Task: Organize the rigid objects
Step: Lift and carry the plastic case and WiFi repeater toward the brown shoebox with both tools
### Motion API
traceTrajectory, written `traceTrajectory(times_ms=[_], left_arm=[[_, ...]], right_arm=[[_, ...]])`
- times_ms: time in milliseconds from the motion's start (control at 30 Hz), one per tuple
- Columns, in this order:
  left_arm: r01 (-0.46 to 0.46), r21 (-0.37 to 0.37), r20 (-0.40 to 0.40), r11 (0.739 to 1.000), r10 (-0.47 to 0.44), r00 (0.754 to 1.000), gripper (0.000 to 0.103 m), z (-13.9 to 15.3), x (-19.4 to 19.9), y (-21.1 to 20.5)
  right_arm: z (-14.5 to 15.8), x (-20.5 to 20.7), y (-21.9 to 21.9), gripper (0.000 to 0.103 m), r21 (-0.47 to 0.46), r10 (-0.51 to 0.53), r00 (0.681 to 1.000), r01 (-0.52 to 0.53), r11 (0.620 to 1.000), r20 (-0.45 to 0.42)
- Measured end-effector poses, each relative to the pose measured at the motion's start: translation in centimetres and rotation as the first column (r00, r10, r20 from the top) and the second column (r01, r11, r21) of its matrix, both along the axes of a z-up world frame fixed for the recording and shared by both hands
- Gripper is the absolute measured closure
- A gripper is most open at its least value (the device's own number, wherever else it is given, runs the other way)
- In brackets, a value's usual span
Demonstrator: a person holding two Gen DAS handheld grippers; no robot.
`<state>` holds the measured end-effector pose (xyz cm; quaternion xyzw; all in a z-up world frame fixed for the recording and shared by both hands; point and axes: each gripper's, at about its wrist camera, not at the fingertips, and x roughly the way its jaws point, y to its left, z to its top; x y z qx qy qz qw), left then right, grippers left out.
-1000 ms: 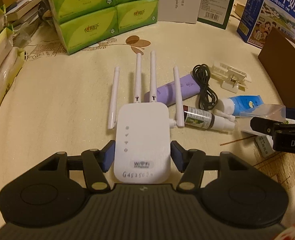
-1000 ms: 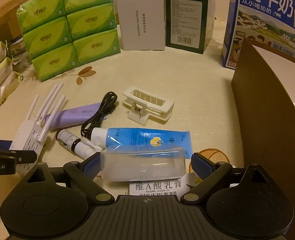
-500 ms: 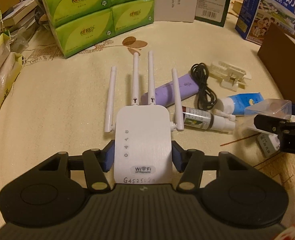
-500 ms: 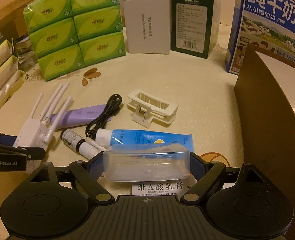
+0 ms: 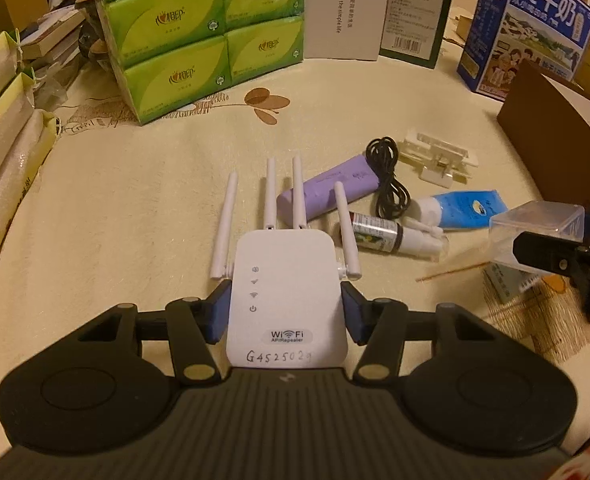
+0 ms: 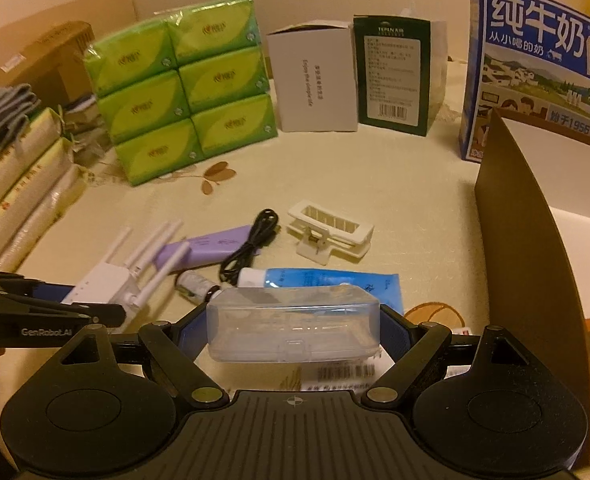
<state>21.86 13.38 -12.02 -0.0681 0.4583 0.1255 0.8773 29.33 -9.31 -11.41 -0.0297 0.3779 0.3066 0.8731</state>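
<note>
The left gripper [image 5: 286, 314] clamps the white four-antenna WiFi repeater [image 5: 285, 292] by its sides, antennas pointing to 12 o'clock; the right gripper [image 6: 293, 330] holds the clear rectangular plastic case [image 6: 293, 328] above the cream tabletop [image 6: 415, 216]; at its 3 o'clock stands an open brown cardboard box [image 6: 535, 264].

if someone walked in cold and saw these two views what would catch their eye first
Probably the white wifi repeater with its four antennas, clamped in the left gripper at the centre of the left view, and the clear plastic case clamped in the right gripper. After that, the bright green tissue packs stacked at the back left and the tall blue milk carton at the back right, behind the open brown box.
</note>
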Motion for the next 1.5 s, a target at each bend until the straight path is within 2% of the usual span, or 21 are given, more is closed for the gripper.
traceTrajectory(times_ms=[267, 567, 933, 1233, 1500], left_arm=[[0.032, -0.006, -0.063, 0.999, -0.032, 0.998, 0.051, -0.8, -3.0, -1.1], [0.065, 0.042, -0.104, 0.997, -0.061, 0.993, 0.049, -1.6, -1.8, -1.6], [0.052, 0.051, -0.036, 0.997, -0.05, 0.998, 0.05, 0.5, -3.5, -2.2], [0.089, 0.067, 0.058, 0.994, -0.092, 0.994, 0.05, 5.0, -3.6, -4.2], [0.161, 0.08, 0.123, 0.984, -0.17, 0.978, 0.05, 8.6, -1.5, -7.9]], right_arm=[[0.2, -2.8, -1.9, 0.021, 0.023, 0.002, 0.999, -0.001, 1.0, -0.043], [0.4, -3.8, -3.0, 0.021, 0.014, -0.019, 0.998, 0.019, 1.0, -0.054], [1.6, -4.8, -3.7, 0.021, 0.029, -0.025, 0.999, 0.026, 0.999, -0.024], [3.9, -5.4, -5.0, 0.021, 0.061, -0.044, 0.999, 0.042, 0.997, 0.028], [6.3, -4.9, -8.0, 0.021, 0.093, -0.112, 0.99, 0.104, 0.99, 0.083]])
